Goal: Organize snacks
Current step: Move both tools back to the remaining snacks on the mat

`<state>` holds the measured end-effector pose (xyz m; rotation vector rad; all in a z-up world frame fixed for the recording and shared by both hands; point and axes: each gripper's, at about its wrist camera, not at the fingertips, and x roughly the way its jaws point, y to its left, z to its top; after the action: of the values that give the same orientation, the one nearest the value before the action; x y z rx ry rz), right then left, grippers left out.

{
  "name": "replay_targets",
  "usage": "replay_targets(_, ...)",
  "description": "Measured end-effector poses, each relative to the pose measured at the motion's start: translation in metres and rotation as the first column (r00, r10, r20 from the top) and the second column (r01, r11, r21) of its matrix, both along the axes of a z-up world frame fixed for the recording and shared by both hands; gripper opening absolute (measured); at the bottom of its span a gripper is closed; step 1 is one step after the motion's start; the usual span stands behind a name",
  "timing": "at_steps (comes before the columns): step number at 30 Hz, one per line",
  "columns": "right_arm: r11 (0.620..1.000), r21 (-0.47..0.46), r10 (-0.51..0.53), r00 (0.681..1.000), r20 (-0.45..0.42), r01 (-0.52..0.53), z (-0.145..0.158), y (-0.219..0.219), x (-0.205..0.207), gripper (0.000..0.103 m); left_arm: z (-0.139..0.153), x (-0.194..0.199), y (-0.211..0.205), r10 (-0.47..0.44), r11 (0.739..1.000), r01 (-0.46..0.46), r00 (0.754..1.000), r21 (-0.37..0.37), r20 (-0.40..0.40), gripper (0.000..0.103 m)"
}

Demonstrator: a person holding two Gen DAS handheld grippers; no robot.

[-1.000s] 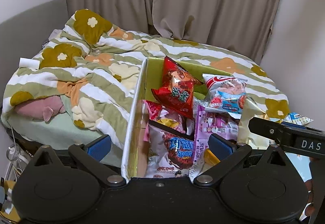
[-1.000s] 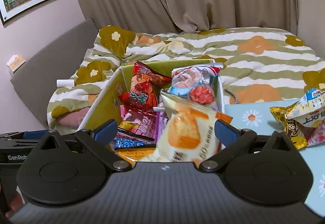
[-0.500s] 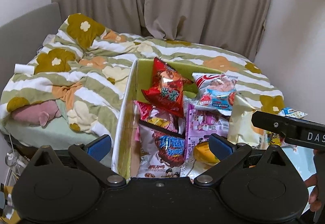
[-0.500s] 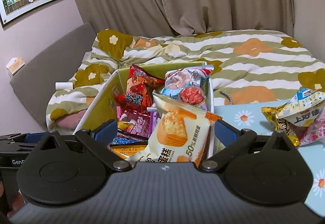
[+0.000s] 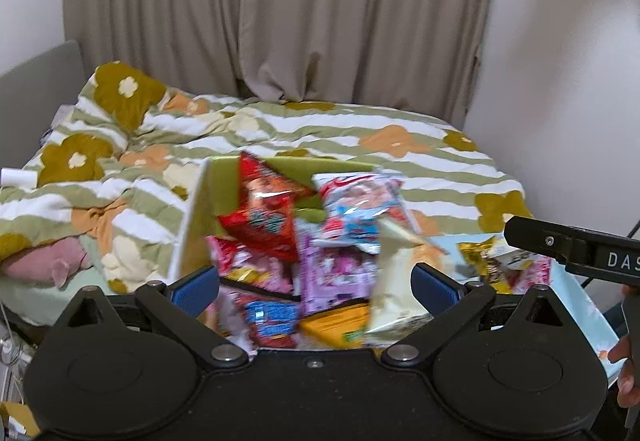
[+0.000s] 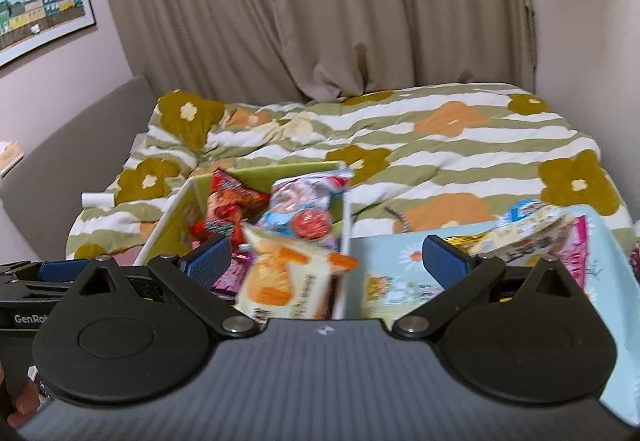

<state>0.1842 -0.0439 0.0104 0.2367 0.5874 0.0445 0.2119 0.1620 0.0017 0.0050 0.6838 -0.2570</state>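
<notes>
A green-lined box (image 5: 192, 217) (image 6: 168, 225) stands on the bed edge, filled with several snack bags. A red bag (image 5: 268, 213) (image 6: 228, 201) and a pale blue bag (image 5: 356, 213) (image 6: 300, 205) lean at its far end. A cream and orange cake packet (image 6: 288, 277) (image 5: 396, 281) tilts against the box's right side, blurred. My left gripper (image 5: 316, 285) is open above the box's near end. My right gripper (image 6: 328, 261) is open too, and the cake packet shows between its fingers without being pinched. A few loose snack bags (image 6: 532, 229) (image 5: 504, 261) lie on the light blue daisy-print surface (image 6: 400, 261).
A striped quilt with flower prints (image 5: 360, 145) covers the bed behind the box. Beige curtains (image 6: 320, 21) hang at the back, with a grey headboard (image 6: 80, 137) at left. A pink cushion (image 5: 44, 265) lies by the bed's near left edge.
Both grippers have drawn back and tilted up, so the box sits lower in both views. The cake packet has tipped lower and leftward against the box's right side. Both stay open.
</notes>
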Motion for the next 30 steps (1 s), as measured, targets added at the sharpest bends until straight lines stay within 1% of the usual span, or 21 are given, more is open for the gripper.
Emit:
replay_targets(4,1.0,0.006,-0.015,1.0,0.011,0.015,0.002,-0.033,-0.006,0.103,0.002,-0.007,-0.035,-0.014,1.0,0.014,1.0,0.013,0.02,0.103)
replay_targets(7,1.0,-0.006,-0.01,1.0,0.014,0.011,0.001,-0.064,-0.008,0.103,0.001,-0.011,-0.064,0.007,1.0,-0.007,1.0,0.013,0.022,0.103)
replay_targets(13,0.999,-0.022,0.048,0.999,-0.011,-0.048,-0.007,-0.131,-0.002,0.103,-0.005,-0.018,-0.126,0.069,0.997,-0.069,0.998,0.031,0.011,0.103)
replay_targets(19,0.99,-0.048,0.135,0.991,-0.012,-0.135,-0.019,-0.194,0.01,0.103,-0.02,-0.021,-0.179,0.152,0.987,-0.152,0.988,0.053,-0.001,0.103)
replay_targets(25,0.962,-0.111,0.246,0.968,-0.045,-0.25,-0.035,-0.234,0.032,0.103,-0.035,-0.02,-0.218,0.216,0.971,-0.212,0.976,0.114,-0.029,0.103)
replay_targets(30,0.913,-0.176,0.368,0.929,-0.038,-0.369,-0.051,-0.247,0.049,0.103,-0.056,-0.016,-0.243,0.222,0.958,-0.208,0.974,0.199,-0.048,0.103)
